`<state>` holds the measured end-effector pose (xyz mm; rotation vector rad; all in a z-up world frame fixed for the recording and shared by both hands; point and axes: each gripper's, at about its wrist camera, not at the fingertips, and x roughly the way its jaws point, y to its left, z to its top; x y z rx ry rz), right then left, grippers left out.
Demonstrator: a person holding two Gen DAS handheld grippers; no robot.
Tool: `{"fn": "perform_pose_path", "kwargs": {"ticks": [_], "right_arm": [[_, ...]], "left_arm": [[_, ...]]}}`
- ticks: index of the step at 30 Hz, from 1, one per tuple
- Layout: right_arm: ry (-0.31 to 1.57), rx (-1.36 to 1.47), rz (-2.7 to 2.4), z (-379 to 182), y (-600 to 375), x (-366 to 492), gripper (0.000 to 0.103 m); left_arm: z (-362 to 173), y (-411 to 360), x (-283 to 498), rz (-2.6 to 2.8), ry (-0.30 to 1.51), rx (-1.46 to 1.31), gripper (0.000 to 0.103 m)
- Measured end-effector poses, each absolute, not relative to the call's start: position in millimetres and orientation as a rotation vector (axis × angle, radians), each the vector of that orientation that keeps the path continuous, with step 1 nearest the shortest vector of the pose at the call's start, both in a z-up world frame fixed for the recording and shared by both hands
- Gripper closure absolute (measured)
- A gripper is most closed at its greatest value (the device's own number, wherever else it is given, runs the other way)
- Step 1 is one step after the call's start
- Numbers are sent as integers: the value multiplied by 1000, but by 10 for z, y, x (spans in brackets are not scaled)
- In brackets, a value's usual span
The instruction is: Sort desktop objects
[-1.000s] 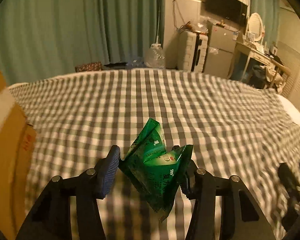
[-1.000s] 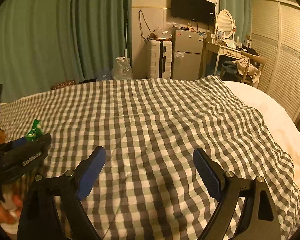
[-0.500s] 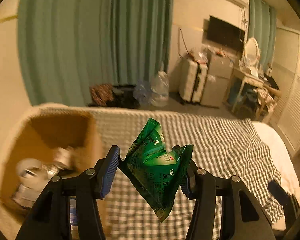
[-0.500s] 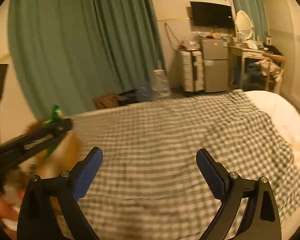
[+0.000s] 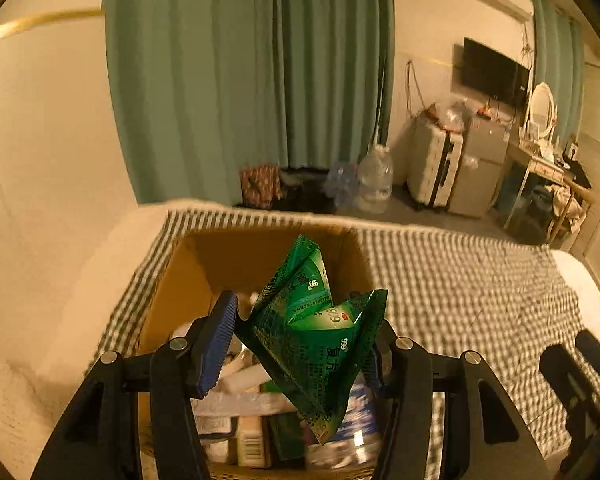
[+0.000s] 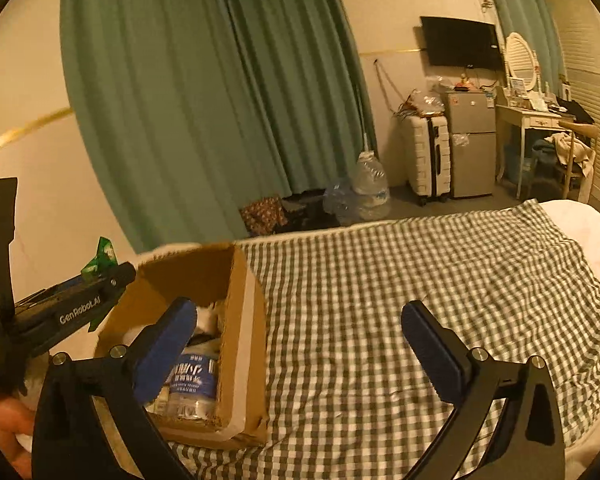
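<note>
My left gripper [image 5: 304,332] is shut on a crumpled green sachet pack [image 5: 316,332] and holds it above an open cardboard box [image 5: 204,264]. The box holds several packets and a water bottle [image 6: 192,380]. In the right wrist view the box [image 6: 240,320] stands at the left on the checked cloth, with the left gripper [image 6: 72,308] and the tip of the green pack [image 6: 100,258] over its left side. My right gripper [image 6: 296,340] is open and empty, above the cloth just right of the box.
A grey-and-white checked cloth [image 6: 420,288] covers the bed. A green curtain [image 5: 240,80], water jugs [image 5: 374,180], a suitcase [image 5: 434,164], a small fridge and a dressing table stand beyond the bed's far edge.
My left gripper has swung left and risen with the green pack, from over the cloth to above the box. The right gripper has turned left too, bringing the box into view.
</note>
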<state>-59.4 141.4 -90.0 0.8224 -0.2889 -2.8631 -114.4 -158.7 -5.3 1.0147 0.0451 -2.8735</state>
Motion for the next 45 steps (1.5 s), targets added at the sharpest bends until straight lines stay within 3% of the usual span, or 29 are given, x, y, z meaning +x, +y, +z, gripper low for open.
{"fn": "perform_pose_path", "kwargs": {"ticks": [2, 4, 8, 10, 20, 45], "right_arm": [[-246, 852, -2854, -991, 1317, -654, 0], [-214, 865, -2847, -1068, 1273, -658, 0], [-190, 897, -2843, -1148, 1236, -706, 0], [-186, 924, -2854, -1180, 1266, -712, 0], [-118, 878, -2925, -916, 1273, -407, 0], [19, 909, -2935, -909, 1282, -290, 0]], "left_arm": [[-218, -1677, -1172, -2860, 64, 1070, 32], [-348, -1747, -1190, -2841, 75, 1081, 12], [-387, -1815, -1154, -2849, 102, 1066, 7], [-354, -1797, -1124, -2847, 117, 1070, 0], [-130, -1727, -472, -2840, 150, 1001, 0], [-147, -1458, -359, -2842, 41, 1029, 0]]}}
